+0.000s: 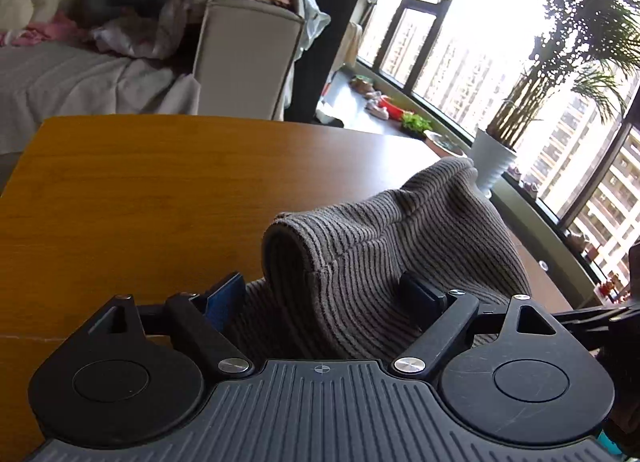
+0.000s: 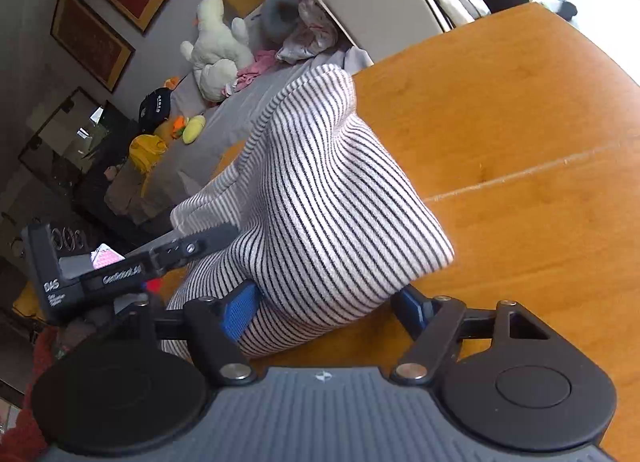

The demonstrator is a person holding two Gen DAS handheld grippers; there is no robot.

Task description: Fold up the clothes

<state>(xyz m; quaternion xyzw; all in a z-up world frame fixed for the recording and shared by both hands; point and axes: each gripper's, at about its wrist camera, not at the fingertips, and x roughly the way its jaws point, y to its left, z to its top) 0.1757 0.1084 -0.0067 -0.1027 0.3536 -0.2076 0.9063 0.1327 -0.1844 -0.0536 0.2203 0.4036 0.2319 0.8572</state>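
Mid-fold: left claw [image 1: 320,294] and right claw [image 2: 328,310] half-closed, fingers bracketing striped garment [image 2: 320,198] above bench [image 2: 520,142], grip unconfirmed; next, lowering flat.

My wooden table [image 1: 140,190] runs far toward a beige sofa [image 1: 244,58] heaped with laundry; a white potted palm [image 1: 494,160] stands right, a plush duck [image 2: 218,48] left.

Striped garment [image 1: 384,246] hides our left gripper's [image 1: 324,298] fingertips; our right gripper's [image 2: 328,310] too. We cannot read either grip.
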